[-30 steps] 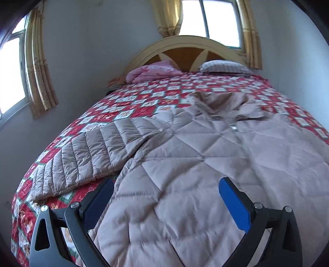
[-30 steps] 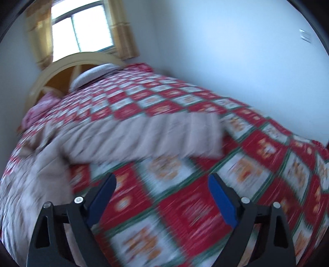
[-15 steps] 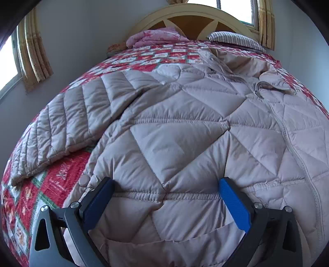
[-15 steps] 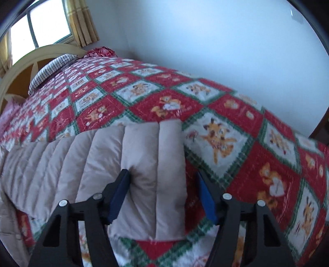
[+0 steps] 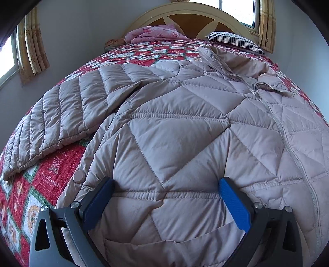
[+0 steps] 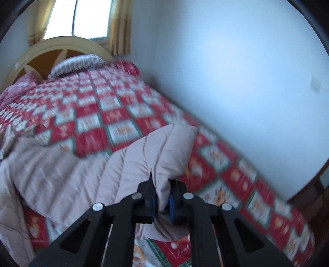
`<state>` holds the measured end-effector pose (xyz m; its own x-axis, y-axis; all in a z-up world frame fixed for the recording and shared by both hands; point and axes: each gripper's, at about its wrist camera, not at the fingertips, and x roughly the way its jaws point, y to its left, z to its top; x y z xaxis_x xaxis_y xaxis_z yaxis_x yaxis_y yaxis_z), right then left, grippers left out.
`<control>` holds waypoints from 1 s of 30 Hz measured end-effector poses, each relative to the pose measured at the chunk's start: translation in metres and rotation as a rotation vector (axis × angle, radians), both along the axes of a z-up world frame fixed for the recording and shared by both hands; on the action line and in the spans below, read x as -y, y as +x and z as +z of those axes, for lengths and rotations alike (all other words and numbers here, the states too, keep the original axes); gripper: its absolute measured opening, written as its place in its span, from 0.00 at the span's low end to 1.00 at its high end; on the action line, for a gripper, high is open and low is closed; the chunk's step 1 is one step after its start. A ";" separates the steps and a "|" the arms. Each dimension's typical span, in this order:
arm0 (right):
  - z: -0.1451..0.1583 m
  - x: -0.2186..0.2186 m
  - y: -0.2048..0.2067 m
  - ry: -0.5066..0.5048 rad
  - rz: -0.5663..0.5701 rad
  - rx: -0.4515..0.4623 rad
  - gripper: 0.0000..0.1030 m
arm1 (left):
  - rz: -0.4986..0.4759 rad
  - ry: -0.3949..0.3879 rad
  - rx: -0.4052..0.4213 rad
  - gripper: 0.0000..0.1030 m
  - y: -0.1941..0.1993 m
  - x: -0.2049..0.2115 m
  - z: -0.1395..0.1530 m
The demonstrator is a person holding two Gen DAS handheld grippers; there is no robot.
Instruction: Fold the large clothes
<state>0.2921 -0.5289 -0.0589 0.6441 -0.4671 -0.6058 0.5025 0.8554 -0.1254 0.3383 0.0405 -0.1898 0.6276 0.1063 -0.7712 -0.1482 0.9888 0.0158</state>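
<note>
A large beige quilted puffer jacket point(image 5: 174, 131) lies spread front-up on the bed, its zip running up the right and one sleeve point(image 5: 67, 115) stretched out to the left. My left gripper point(image 5: 166, 199) is open, its blue pads either side of the jacket's lower body, close over the fabric. In the right wrist view my right gripper point(image 6: 161, 203) is shut on the cuff end of the jacket's other sleeve point(image 6: 160, 152) and holds it lifted off the bedspread.
The bed has a red, white and green patterned bedspread point(image 6: 96, 115). A pink folded blanket point(image 5: 152, 35) and a striped pillow point(image 5: 232, 39) lie by the arched headboard point(image 5: 185, 16). A white wall point(image 6: 236, 71) runs along the bed's right side. Curtained windows stand left and behind.
My right gripper has closed on the sleeve cuff and lifted it; half a second ago it was open around it. My left gripper has come lower and closer over the jacket body.
</note>
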 end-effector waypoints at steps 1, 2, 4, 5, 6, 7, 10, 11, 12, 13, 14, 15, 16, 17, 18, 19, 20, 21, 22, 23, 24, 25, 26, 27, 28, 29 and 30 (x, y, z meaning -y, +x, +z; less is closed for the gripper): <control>0.015 -0.010 0.002 -0.033 0.017 0.022 0.11 | 0.000 -0.003 0.001 0.99 -0.001 -0.001 0.000; 0.028 -0.020 0.004 -0.057 0.037 0.039 0.11 | -0.001 -0.007 0.002 0.99 -0.001 -0.001 0.000; 0.053 -0.040 0.008 -0.104 0.076 0.072 0.11 | 0.000 -0.011 0.004 0.99 -0.003 -0.002 0.001; 0.065 -0.052 0.010 -0.130 0.098 0.090 0.11 | 0.000 -0.014 0.005 0.99 -0.004 -0.002 0.001; 0.078 -0.067 0.012 -0.158 0.125 0.110 0.11 | 0.000 -0.016 0.006 0.99 -0.004 -0.002 0.001; 0.086 -0.078 0.014 -0.179 0.148 0.124 0.11 | 0.000 -0.018 0.007 0.99 -0.004 -0.003 0.001; 0.113 -0.119 0.018 -0.241 0.227 0.173 0.11 | -0.001 -0.027 0.010 0.99 -0.005 -0.004 0.002; 0.121 -0.135 0.019 -0.262 0.258 0.189 0.11 | -0.002 -0.032 0.011 0.99 -0.006 -0.005 0.002; 0.129 -0.154 0.019 -0.283 0.294 0.205 0.11 | -0.002 -0.035 0.011 0.99 -0.005 -0.005 0.002; 0.134 -0.169 0.019 -0.299 0.325 0.216 0.10 | -0.003 -0.038 0.012 0.99 -0.005 -0.006 0.002; 0.138 -0.183 0.022 -0.313 0.353 0.224 0.11 | -0.003 -0.041 0.013 0.99 -0.006 -0.006 0.003; 0.142 -0.200 0.022 -0.328 0.387 0.233 0.11 | -0.003 -0.043 0.014 0.99 -0.006 -0.007 0.003; 0.145 -0.212 0.024 -0.338 0.414 0.238 0.11 | -0.003 -0.047 0.015 0.99 -0.007 -0.008 0.003; 0.147 -0.229 0.026 -0.351 0.448 0.244 0.11 | -0.004 -0.049 0.016 0.99 -0.007 -0.008 0.003; 0.148 -0.242 0.027 -0.361 0.477 0.247 0.10 | -0.005 -0.052 0.017 0.99 -0.007 -0.009 0.003; 0.147 -0.260 0.028 -0.373 0.514 0.250 0.10 | -0.005 -0.055 0.018 0.99 -0.008 -0.009 0.003; 0.146 -0.272 0.030 -0.382 0.540 0.250 0.10 | -0.005 -0.059 0.020 0.99 -0.008 -0.010 0.004; 0.144 -0.284 0.031 -0.386 0.565 0.243 0.10 | -0.005 -0.061 0.020 0.99 -0.008 -0.010 0.004; 0.142 -0.297 0.032 -0.391 0.592 0.240 0.10 | -0.005 -0.065 0.021 0.99 -0.009 -0.011 0.004; 0.138 -0.310 0.036 -0.390 0.621 0.235 0.10 | -0.005 -0.068 0.022 0.99 -0.009 -0.011 0.004; 0.133 -0.320 0.037 -0.384 0.643 0.224 0.10 | -0.005 -0.070 0.023 0.99 -0.009 -0.011 0.004; 0.128 -0.331 0.038 -0.385 0.669 0.219 0.10 | -0.005 -0.073 0.024 0.99 -0.009 -0.011 0.004; 0.121 -0.344 0.039 -0.390 0.696 0.213 0.10 | -0.004 -0.076 0.025 0.99 -0.009 -0.012 0.004; 0.114 -0.354 0.039 -0.394 0.721 0.206 0.10 | -0.004 -0.079 0.027 0.99 -0.009 -0.012 0.005; 0.107 -0.367 0.039 -0.398 0.746 0.199 0.10 | -0.003 -0.082 0.029 0.99 -0.009 -0.012 0.005; 0.097 -0.381 0.040 -0.400 0.777 0.187 0.10 | -0.001 -0.090 0.035 0.99 -0.010 -0.013 0.006; 0.090 -0.392 0.041 -0.401 0.800 0.175 0.10 | 0.002 -0.096 0.040 0.99 -0.011 -0.015 0.006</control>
